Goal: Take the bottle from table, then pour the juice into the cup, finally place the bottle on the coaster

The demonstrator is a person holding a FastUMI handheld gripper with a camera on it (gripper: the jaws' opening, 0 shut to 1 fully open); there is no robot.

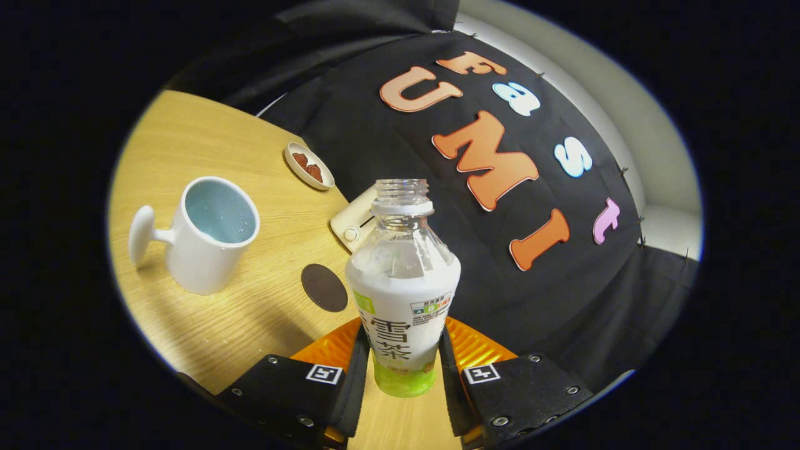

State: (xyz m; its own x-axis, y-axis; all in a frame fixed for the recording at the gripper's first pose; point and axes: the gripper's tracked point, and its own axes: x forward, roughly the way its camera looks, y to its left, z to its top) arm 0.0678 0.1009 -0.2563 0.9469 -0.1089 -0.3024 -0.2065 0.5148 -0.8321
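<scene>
An uncapped clear bottle [402, 281] with a white label stands between my fingers, and my gripper [401, 362] is shut on its lower body. The whole scene is tilted, and whether the bottle's base rests on the wooden table [187, 137] or is lifted I cannot tell. Pale juice fills the bottle up to its shoulder. A white cup [209, 234] with a pale blue inside and a knob-like handle stands to the left, beyond my fingers. A dark round coaster [324, 287] lies on the table between the cup and the bottle.
A small white dish [309, 165] with reddish-brown pieces sits near the table's far edge. A cream-coloured device [353, 226] with a round button lies just behind the bottle. The black cloth wall hangs beyond the table to the right.
</scene>
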